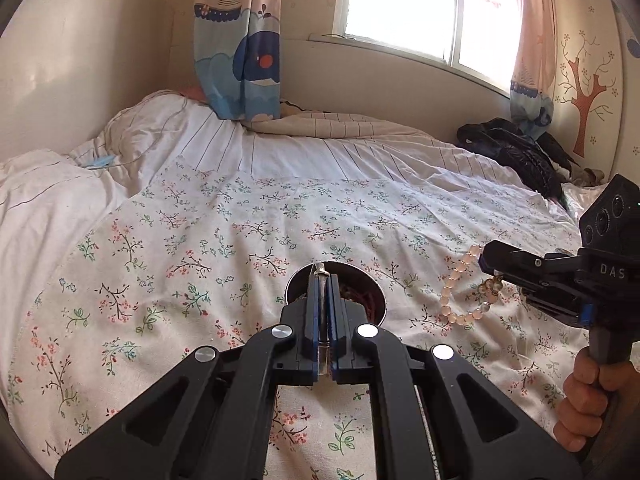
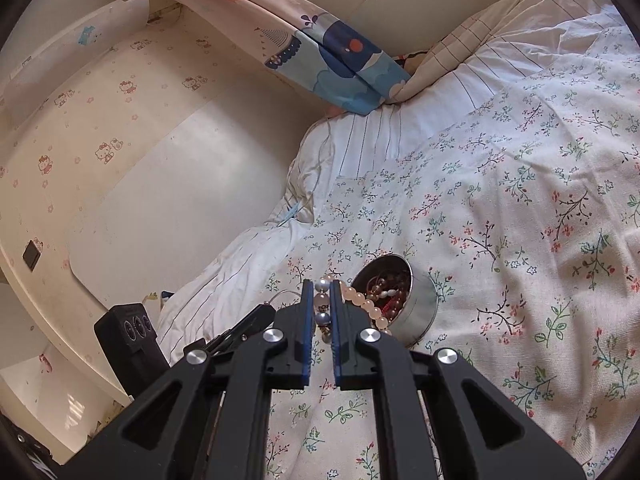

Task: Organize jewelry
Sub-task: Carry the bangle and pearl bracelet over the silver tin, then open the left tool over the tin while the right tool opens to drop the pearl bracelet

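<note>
While one tin (image 2: 404,304) sits, two grippers, left (image 1: 325,280) pinching ring (image 1: 319,267), right (image 2: 323,292) bracelet (image 2: 362,300)

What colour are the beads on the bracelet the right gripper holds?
Pale peach-pink bracelet, clearest in the left wrist view.

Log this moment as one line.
left gripper: shut on ring | right gripper: shut on bracelet | tin: open, on bed
</note>
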A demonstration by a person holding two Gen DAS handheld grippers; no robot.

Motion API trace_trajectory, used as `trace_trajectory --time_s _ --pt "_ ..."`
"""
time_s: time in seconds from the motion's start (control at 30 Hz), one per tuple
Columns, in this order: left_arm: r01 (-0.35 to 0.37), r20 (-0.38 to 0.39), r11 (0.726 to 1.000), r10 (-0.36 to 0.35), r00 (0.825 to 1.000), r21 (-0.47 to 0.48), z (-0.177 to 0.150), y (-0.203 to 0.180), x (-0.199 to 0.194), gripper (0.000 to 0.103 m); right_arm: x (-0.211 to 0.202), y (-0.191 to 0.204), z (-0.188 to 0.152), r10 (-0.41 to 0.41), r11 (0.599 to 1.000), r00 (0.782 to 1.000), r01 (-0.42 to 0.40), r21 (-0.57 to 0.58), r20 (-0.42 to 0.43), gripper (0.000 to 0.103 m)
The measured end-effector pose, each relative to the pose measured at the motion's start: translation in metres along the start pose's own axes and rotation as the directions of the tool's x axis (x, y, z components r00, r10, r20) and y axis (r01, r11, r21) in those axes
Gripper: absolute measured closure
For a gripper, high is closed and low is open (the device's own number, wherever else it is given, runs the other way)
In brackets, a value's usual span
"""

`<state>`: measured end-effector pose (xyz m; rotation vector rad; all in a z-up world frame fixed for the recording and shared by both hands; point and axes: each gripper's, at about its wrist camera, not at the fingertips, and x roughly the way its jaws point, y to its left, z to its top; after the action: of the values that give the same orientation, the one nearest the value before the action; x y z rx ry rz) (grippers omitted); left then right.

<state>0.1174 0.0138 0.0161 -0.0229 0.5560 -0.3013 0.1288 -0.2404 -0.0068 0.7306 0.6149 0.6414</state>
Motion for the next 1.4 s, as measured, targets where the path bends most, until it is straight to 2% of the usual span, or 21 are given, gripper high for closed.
trace_trajectory --time_s 0.47,0.63,0.7,0.83,0.87,0.9,0.97,1.0,1.03,1.17,1.3,1.4 --pt "0.067 -0.005 0.998 -0.067 0.998 0.004 0.014 -0.017 0.027 0.099 0.011 -0.003 0.011 0.023 1.0 1.0 -0.023 0.004 0.017 0.094" --pt "0.099 -0.031 0.995 -0.099 0.995 -0.013 0.016 -0.021 0.044 0.099 0.017 -0.005 0.014 0.027 1.0 1.0 -0.027 0.004 0.01 0.094" --pt "0.112 -0.064 0.994 -0.113 0.991 -0.015 0.016 -0.022 0.056 0.099 0.019 -0.006 0.014 0.027 1.0 1.0 -0.027 0.005 0.008 0.094" --pt "0.028 -0.151 1.0 -0.028 0.988 -0.006 0.01 -0.019 0.083 0.097 0.024 -0.009 0.016 0.026 1.0 1.0 -0.026 0.008 0.003 0.094" --pt "0.0 -0.154 1.0 -0.002 0.988 -0.009 0.009 -0.016 0.085 0.095 0.026 -0.009 0.017 0.028 1.0 1.0 -0.028 0.009 0.002 0.094" --pt "-0.024 -0.153 1.0 0.021 0.988 -0.017 0.01 -0.012 0.085 0.089 0.028 -0.009 0.017 0.027 1.0 1.0 -0.027 0.009 0.0 0.094" --pt "-0.066 -0.124 0.997 0.059 0.991 -0.049 0.012 -0.001 0.08 0.072 0.032 -0.009 0.018 0.026 1.0 1.0 -0.026 0.007 -0.007 0.094" --pt "-0.09 -0.105 0.993 0.082 0.991 -0.071 0.014 0.005 0.077 0.058 0.035 -0.008 0.017 0.025 1.0 1.0 -0.024 0.006 -0.011 0.094" --pt "-0.106 -0.09 0.99 0.098 0.991 -0.094 0.015 0.011 0.074 0.052 0.037 -0.008 0.017 0.023 1.0 1.0 -0.023 0.004 -0.016 0.094" --pt "-0.181 -0.082 0.971 0.17 0.982 -0.157 0.019 0.03 0.07 0.047 0.048 -0.006 0.016 0.023 1.0 0.999 -0.023 -0.003 -0.034 0.094" --pt "-0.276 -0.095 0.936 0.261 0.961 -0.217 0.02 0.049 0.068 0.027 0.059 -0.003 0.015 0.024 1.0 0.998 -0.024 -0.013 -0.055 0.094" --pt "-0.31 -0.101 0.912 0.294 0.951 -0.27 0.019 0.063 0.064 0.021 0.068 -0.002 0.014 0.027 0.999 0.997 -0.028 -0.014 -0.071 0.094"
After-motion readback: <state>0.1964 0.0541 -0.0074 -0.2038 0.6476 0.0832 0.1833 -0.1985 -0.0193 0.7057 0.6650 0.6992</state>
